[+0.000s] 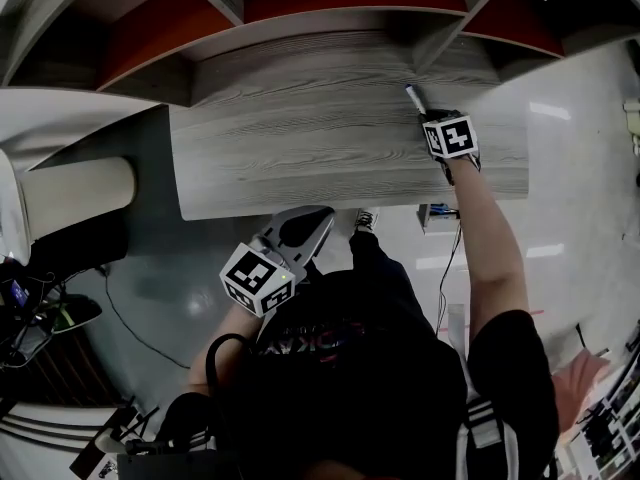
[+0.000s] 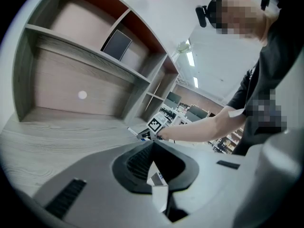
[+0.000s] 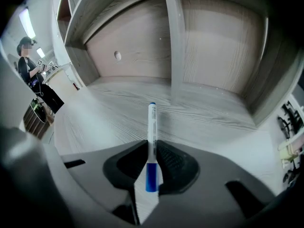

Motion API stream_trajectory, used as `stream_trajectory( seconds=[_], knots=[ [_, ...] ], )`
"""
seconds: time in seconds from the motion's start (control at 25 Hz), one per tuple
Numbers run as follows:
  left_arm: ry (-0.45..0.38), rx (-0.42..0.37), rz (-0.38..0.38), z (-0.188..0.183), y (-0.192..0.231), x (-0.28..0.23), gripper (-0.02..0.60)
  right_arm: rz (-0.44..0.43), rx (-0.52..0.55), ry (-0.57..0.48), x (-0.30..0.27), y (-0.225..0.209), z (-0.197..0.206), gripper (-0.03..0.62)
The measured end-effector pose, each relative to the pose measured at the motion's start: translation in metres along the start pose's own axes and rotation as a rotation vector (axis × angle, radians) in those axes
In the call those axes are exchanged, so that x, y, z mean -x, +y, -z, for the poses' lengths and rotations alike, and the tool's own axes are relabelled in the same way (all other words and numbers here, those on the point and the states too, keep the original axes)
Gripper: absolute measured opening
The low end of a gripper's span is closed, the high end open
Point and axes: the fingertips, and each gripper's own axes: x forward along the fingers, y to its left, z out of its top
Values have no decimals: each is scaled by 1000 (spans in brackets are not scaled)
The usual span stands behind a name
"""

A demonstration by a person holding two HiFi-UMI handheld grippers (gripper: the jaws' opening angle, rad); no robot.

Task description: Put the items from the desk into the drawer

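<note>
Black T-shirt (image 1: 350, 368) of the person fills the lower head view. Left gripper (image 1: 318, 220) is off the front edge of the grey wood-grain desk (image 1: 300, 138), jaws together, nothing between them. Right gripper (image 1: 424, 110) is at the desk's back right, near the shelf divider (image 3: 174, 42), clamped on a white marker (image 3: 151, 141) with a blue cap, which points toward the shelves.

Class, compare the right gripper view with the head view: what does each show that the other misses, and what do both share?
Only the right gripper view: the blue cap of the marker, pinched between the right tongs, and a bystander far off. Only the head view: the left tongs, short of the desk, and the wearer's right arm. Both: the marker and the grey wooden desk with its shelves.
</note>
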Motion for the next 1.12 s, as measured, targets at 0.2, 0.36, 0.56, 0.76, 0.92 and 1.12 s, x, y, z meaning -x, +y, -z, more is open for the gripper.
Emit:
stream_trajectory(
  seconds=[0.2, 0.36, 0.56, 0.76, 0.92, 1.12],
  knots=[
    [-11, -13, -6, -2, 4, 5, 11, -25, -57, -140, 23, 12, -13, 75],
    [-28, -24, 16, -6, 5, 5, 11, -117, -158, -316, 50, 32, -28, 75],
    [-29, -56, 65, -7, 0, 9, 11, -202, -253, -522, 100, 63, -46, 75],
    [-30, -97, 130, -16, -2, 11, 11, -210, -290, -656, 151, 85, -57, 75],
    [-36, -117, 172, -22, -3, 19, 11, -225, -321, -758, 191, 108, -62, 75],
    [-47, -151, 232, -32, -5, 28, 11, -216, -369, -873, 236, 134, -60, 75]
  ],
)
